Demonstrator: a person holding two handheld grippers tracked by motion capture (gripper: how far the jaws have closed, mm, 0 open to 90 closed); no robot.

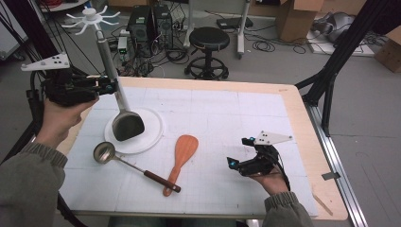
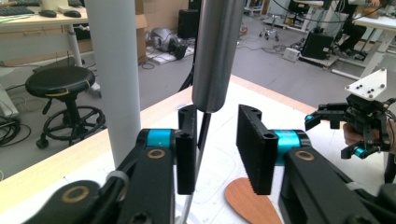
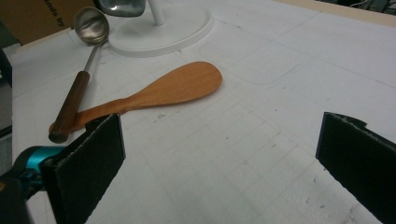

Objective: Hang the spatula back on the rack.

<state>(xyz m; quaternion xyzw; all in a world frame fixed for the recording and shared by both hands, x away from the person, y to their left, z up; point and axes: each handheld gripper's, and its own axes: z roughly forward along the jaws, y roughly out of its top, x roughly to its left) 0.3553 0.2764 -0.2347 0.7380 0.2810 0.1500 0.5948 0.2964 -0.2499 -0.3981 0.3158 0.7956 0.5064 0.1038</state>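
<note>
A white mat covers the wooden table (image 1: 302,142). At upper left of the high view, a steel turner (image 1: 126,124) hangs on the white rack (image 1: 92,18). The left gripper (image 2: 212,140) stands slightly parted around its handle, pads clear. The ladle (image 1: 102,152) and wooden spatula (image 1: 182,151) await hanging. The right gripper (image 1: 239,158) rests wide open, empty.

On the white gridded table mat (image 1: 222,113) we see a steel ladle with a dark wooden handle (image 1: 127,163) lying beside a flat orange-brown wooden rice paddle (image 1: 179,158); their handle ends cross. Behind the table we see a black round stool (image 1: 208,45) and cardboard boxes (image 1: 295,16).
</note>
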